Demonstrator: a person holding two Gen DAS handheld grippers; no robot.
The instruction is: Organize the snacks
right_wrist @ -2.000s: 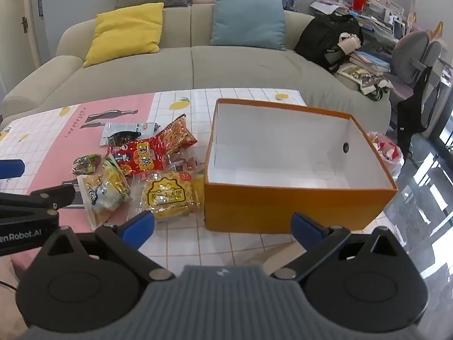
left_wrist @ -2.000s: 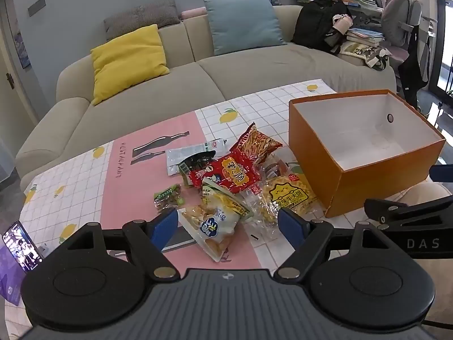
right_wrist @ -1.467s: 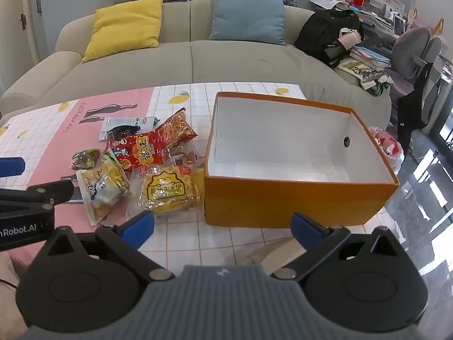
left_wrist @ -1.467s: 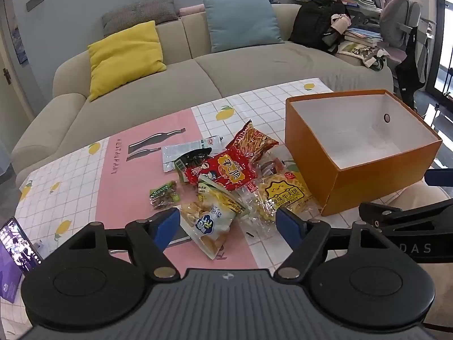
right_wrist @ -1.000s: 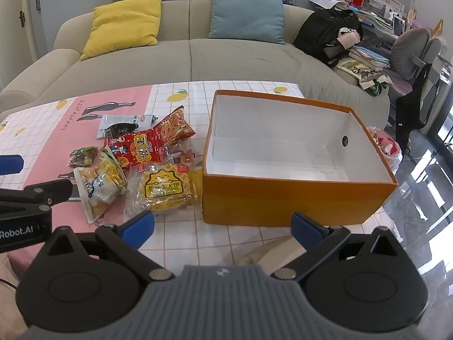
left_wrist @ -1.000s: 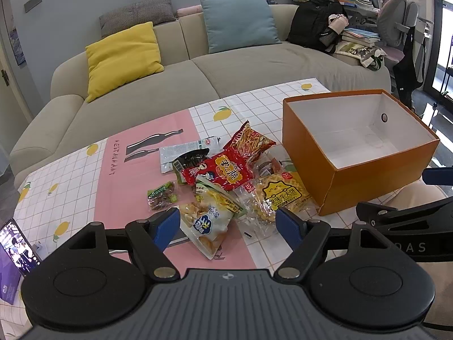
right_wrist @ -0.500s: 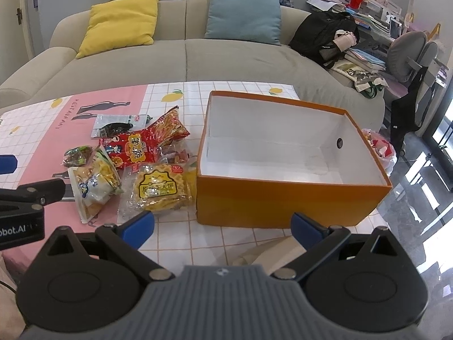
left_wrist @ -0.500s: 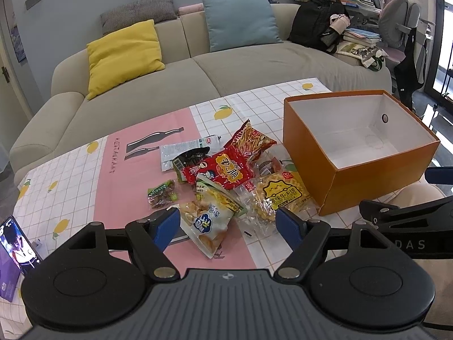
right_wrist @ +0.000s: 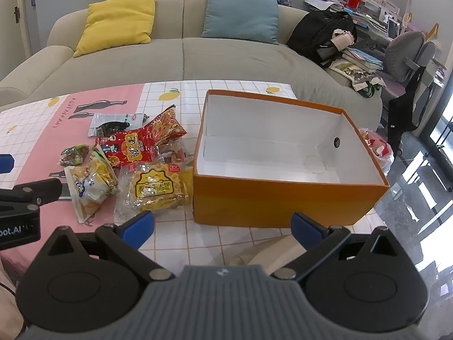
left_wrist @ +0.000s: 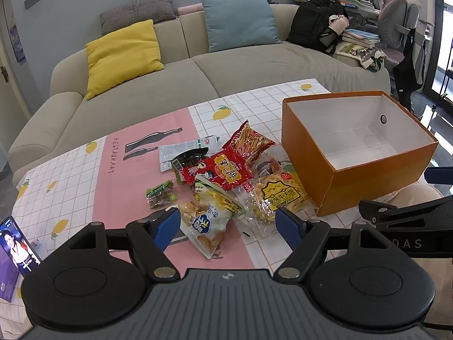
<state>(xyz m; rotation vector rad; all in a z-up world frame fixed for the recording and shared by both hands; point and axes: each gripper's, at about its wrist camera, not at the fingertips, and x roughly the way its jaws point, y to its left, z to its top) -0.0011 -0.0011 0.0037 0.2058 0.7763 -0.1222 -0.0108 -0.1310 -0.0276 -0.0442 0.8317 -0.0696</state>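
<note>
Several snack packets lie in a heap on the table: a red packet (left_wrist: pixel 219 171), a striped red-orange packet (left_wrist: pixel 249 140), a yellow cracker packet (left_wrist: pixel 279 195), a white-and-yellow chip bag (left_wrist: pixel 208 218), a small green packet (left_wrist: pixel 161 197) and a silver pouch (left_wrist: pixel 184 153). An empty orange box (left_wrist: pixel 368 175) with a white inside stands to their right; it also shows in the right wrist view (right_wrist: pixel 283 198). My left gripper (left_wrist: pixel 229 226) is open and empty, above the near edge of the heap. My right gripper (right_wrist: pixel 222 229) is open and empty, in front of the box.
The table (left_wrist: pixel 70 175) has a pink and white lemon-print cloth. A phone (left_wrist: pixel 18 248) lies at its near left corner. A beige sofa (left_wrist: pixel 254 70) with yellow and blue cushions runs behind the table. A black backpack (right_wrist: pixel 322 36) and a desk chair (right_wrist: pixel 407 53) stand at the right.
Both grippers have drifted slightly, so the view shifts a little. Both stay open and empty. The snacks and box have not moved.
</note>
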